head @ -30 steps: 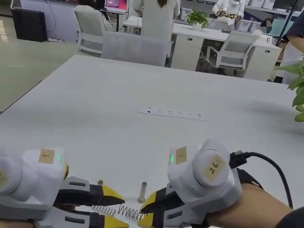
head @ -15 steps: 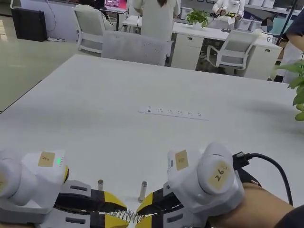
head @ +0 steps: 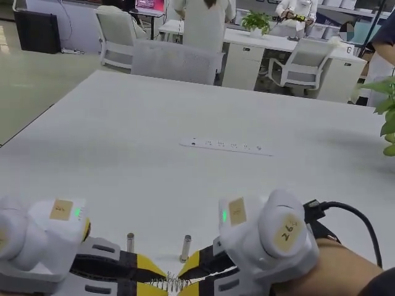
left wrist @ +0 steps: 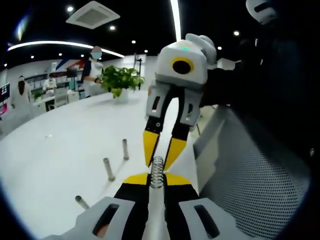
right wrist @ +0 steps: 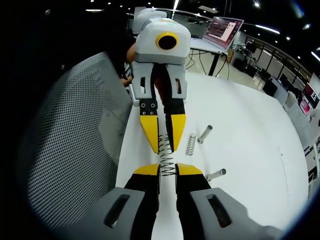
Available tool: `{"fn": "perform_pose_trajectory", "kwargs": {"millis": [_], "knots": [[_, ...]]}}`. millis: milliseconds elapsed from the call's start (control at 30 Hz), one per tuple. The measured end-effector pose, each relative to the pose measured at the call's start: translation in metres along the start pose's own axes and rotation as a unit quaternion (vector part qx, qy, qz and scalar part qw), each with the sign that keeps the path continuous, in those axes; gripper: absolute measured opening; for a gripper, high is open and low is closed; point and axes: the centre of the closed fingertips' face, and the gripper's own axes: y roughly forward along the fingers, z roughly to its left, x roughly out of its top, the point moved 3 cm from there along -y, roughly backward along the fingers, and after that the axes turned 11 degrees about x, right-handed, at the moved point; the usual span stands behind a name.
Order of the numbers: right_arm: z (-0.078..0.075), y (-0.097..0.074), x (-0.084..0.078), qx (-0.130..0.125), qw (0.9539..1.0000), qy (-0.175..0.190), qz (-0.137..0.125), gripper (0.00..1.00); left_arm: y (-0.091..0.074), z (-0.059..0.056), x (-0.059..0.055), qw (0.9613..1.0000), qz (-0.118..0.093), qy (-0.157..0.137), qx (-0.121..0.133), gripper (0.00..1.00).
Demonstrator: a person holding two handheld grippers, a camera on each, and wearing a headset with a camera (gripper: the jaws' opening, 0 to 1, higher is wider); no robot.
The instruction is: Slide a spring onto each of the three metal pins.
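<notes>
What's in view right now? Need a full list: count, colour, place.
metal pins: three, silver, upright on the table just beyond the grippers
held spring: one, silver, spanning between the two grippers' tips
loose spring: one, silver, lying on the table near a pin
table: one, white, under all of it
power strip: one, white, mid-table
plant: one, green, right edge of the head view
office chairs: three, grey and white, past the table's far edge
mesh chair: one, grey, by the near edge
left gripper: one, black with yellow tips, shut on the held spring
right gripper: one, same colours, shut on its other end
</notes>
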Motion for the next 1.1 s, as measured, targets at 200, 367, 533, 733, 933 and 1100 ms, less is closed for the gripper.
{"fn": "perform_pose_trajectory", "kwargs": {"millis": [200,367,533,733,933,1100], "knots": [[-0.001,0.001,-0.001,0.001,0.9998,0.018,-0.006,0.13,-0.001,0.0,0.003,1.0,-0.007,-0.003,0.0,0.02],[-0.001,0.002,-0.006,0.004,0.9996,0.028,-0.009,0.12,-0.002,-0.005,0.011,0.9996,-0.022,-0.013,-0.012,0.02],[0.001,0.004,-0.006,0.007,0.9995,0.027,-0.011,0.09,-0.002,-0.006,0.014,0.9994,-0.029,-0.015,-0.012,0.02],[0.0,-0.002,0.0,0.005,0.9991,0.034,-0.026,0.08,-0.002,-0.005,0.011,0.9995,-0.026,-0.017,-0.011,0.03],[0.002,-0.008,0.006,0.008,0.9984,0.041,-0.038,0.08,-0.002,-0.007,0.011,0.9995,-0.024,-0.014,-0.012,0.03],[0.006,-0.01,0.014,0.017,0.9971,0.048,-0.056,0.08,-0.001,-0.009,0.007,0.9998,-0.015,-0.005,-0.014,0.03]]}}
